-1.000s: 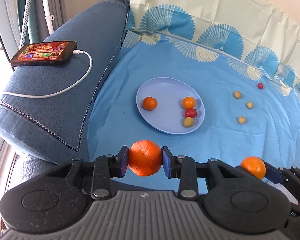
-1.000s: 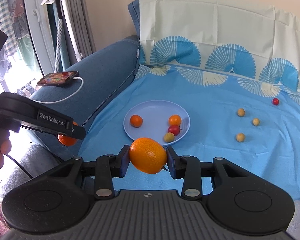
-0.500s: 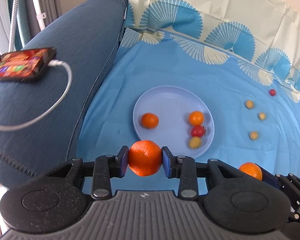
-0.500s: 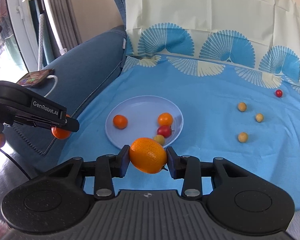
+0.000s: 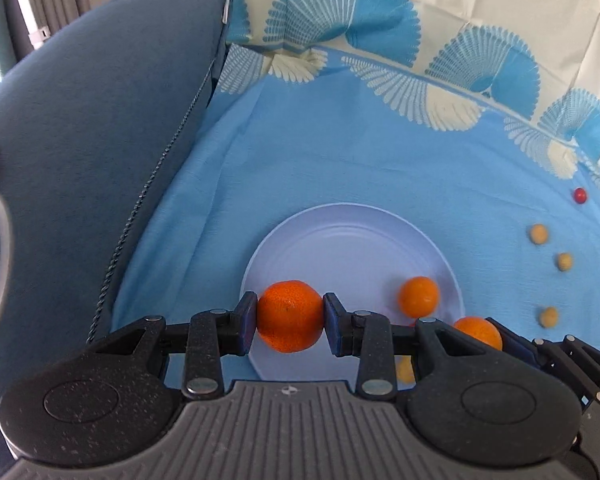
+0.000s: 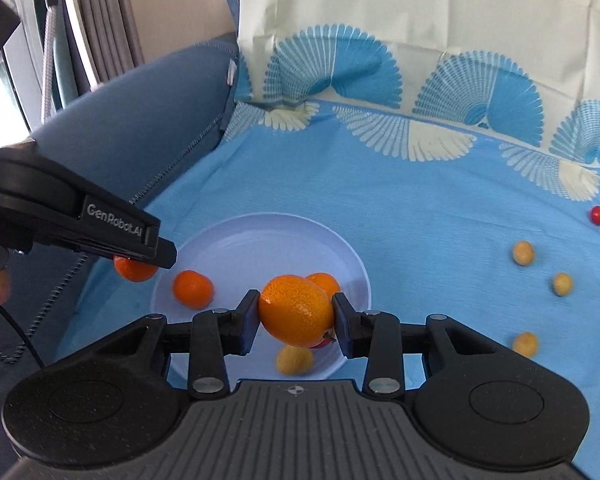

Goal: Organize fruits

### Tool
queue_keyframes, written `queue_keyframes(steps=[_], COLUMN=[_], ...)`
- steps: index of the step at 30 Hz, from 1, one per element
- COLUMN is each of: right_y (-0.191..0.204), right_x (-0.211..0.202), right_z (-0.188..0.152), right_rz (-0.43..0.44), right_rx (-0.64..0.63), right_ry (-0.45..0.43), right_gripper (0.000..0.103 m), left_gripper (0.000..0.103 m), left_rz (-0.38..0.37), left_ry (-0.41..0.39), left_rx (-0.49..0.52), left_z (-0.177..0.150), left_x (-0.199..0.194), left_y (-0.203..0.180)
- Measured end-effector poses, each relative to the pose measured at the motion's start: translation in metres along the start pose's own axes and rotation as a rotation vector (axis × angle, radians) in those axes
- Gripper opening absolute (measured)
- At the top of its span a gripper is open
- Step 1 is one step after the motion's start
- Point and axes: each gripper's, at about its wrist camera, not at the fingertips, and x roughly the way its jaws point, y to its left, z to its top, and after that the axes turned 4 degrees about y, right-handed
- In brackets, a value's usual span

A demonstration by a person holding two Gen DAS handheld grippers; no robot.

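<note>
Oranges sit clamped in both tools: the left gripper pinches one orange between its blue pads above the near rim of the pale plate, and the right gripper grasps a larger orange over the plate, which carries two small oranges.

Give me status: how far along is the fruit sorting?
Done: two oranges, a red fruit and a yellow one lie on the plate. In hand: left gripper and right gripper each clamp an orange above it. Left: three yellow fruits and a red one on the cloth.
</note>
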Motion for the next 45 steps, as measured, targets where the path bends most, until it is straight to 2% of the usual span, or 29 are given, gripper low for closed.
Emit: queue_keyframes(steps=[9,10,11,12,13,15,17,21,27,33,40,45], right_y=[0.004,0.004,0.005,0.006,0.006,0.005,0.004,0.003,0.008,0.021,0.035,0.035], right_x=[0.041,0.043,0.044,0.043,0.041,0.032,0.017,-0.026,-0.100,-0.152,-0.191,-0.204], right_z=[0.003,0.004,0.005,0.006,0.008,0.011,0.011,-0.001,-0.031,-0.059,-0.082,-0.085], right_rz=[0.010,0.017,0.023,0.025,0.024,0.023,0.013,-0.012,-0.042,-0.023,-0.031,-0.051], right_rx=[-0.046,-0.053,-0.060,-0.064,-0.069,-0.070,-0.070,-0.047,0.034,0.071,0.042,0.062], right_ry=[0.049,0.048,0.048,0.042,0.035,0.010,-0.007,-0.013,-0.050,-0.097,-0.151,-0.165], right_gripper=[0.040,0.040,0.041,0.044,0.050,0.072,0.081,0.090,0.098,0.100,0.102,0.102], left_gripper=[0.041,0.057,0.085,0.097,0.103,0.103,0.103,0.103,0.103,0.103,0.103,0.103], left_rz=[0.027,0.025,0.020,0.022,0.020,-0.005,-0.015,0.015,0.089,0.099,0.088,0.086], left_ry=[0.018,0.014,0.006,-0.006,-0.038,-0.063,-0.051,-0.084,-0.085,-0.121,-0.169,-0.206], left_rx=[0.029,0.031,0.028,0.017,0.002,0.000,-0.008,-0.032,-0.058,-0.067,-0.043,-0.027], left_z=[0.013,0.013,0.014,0.015,0.014,0.011,0.005,-0.023,-0.078,-0.122,-0.146,-0.153], left_x=[0.036,0.034,0.031,0.026,0.017,0.002,-0.012,-0.052,-0.110,-0.148,-0.176,-0.192], left_y=[-0.006,-0.005,-0.004,-0.003,-0.001,-0.001,0.000,0.002,0.018,0.025,0.019,0.013])
